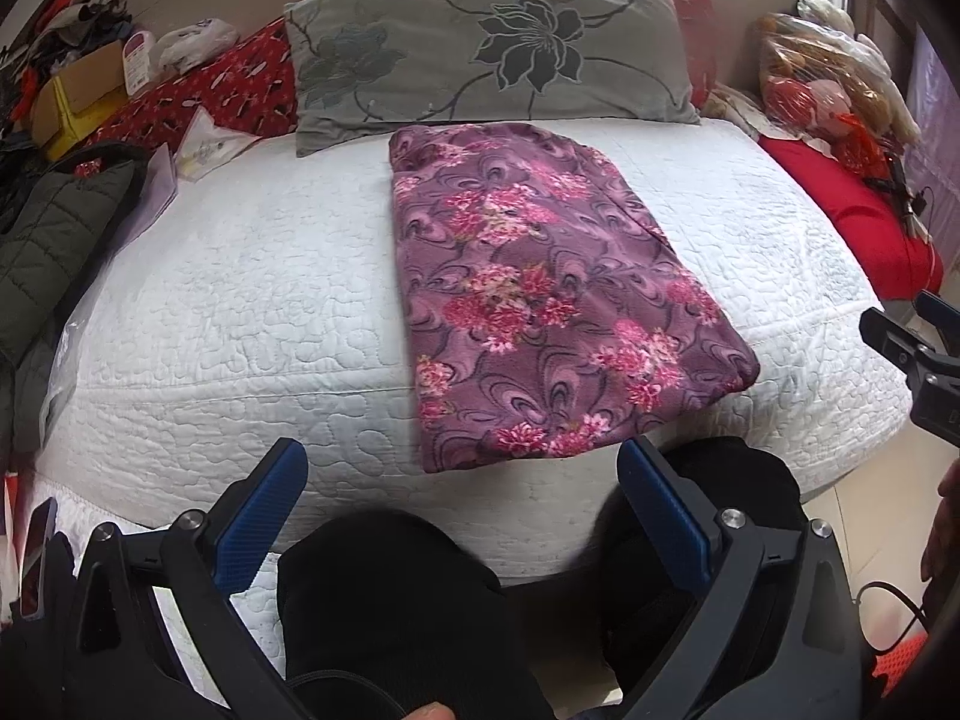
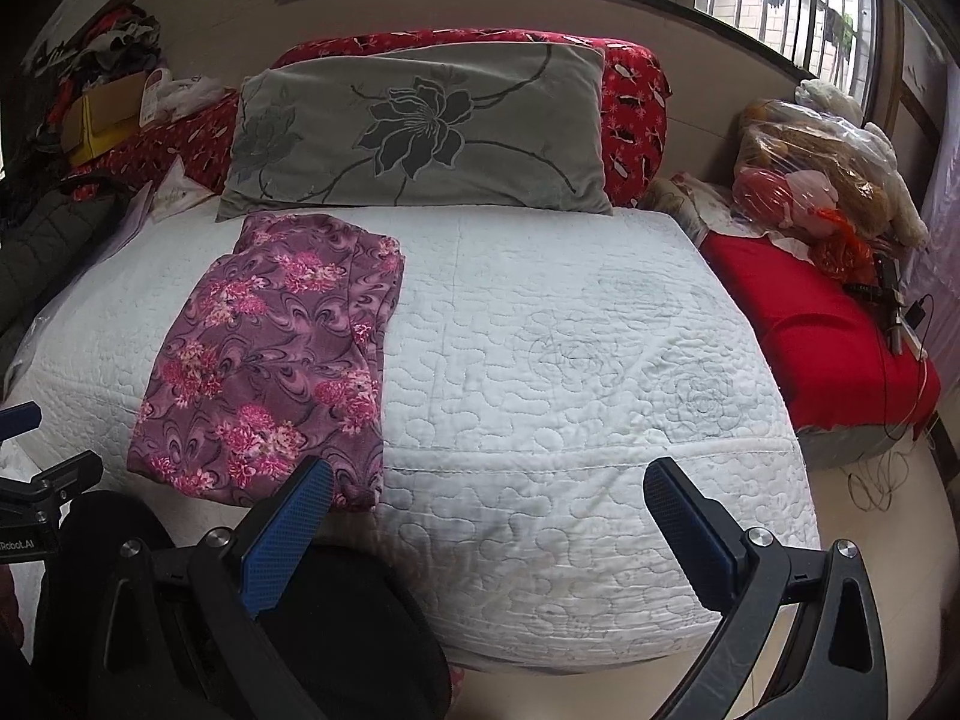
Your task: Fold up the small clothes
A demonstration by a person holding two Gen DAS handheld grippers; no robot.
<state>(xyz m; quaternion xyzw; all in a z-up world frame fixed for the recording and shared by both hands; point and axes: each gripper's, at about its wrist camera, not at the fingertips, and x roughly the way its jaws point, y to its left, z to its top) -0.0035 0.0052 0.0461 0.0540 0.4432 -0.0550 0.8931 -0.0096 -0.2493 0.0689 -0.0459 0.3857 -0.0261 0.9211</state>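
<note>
A purple garment with pink flowers [image 1: 540,294] lies folded into a long rectangle on the white quilted bed [image 1: 240,312]. It also shows in the right wrist view [image 2: 270,360], left of centre. My left gripper [image 1: 462,462] is open and empty, held back off the bed's front edge, just short of the garment's near end. My right gripper [image 2: 489,480] is open and empty, over the front edge to the right of the garment. Its body shows at the right edge of the left wrist view [image 1: 918,360].
A grey flowered pillow [image 2: 420,132] leans on a red bolster [image 2: 636,102] at the head. A dark jacket [image 1: 54,240] and boxes lie left. A red cushion [image 2: 828,324] with bagged toys [image 2: 810,168] sits right. My dark-clad knees [image 1: 384,600] are below.
</note>
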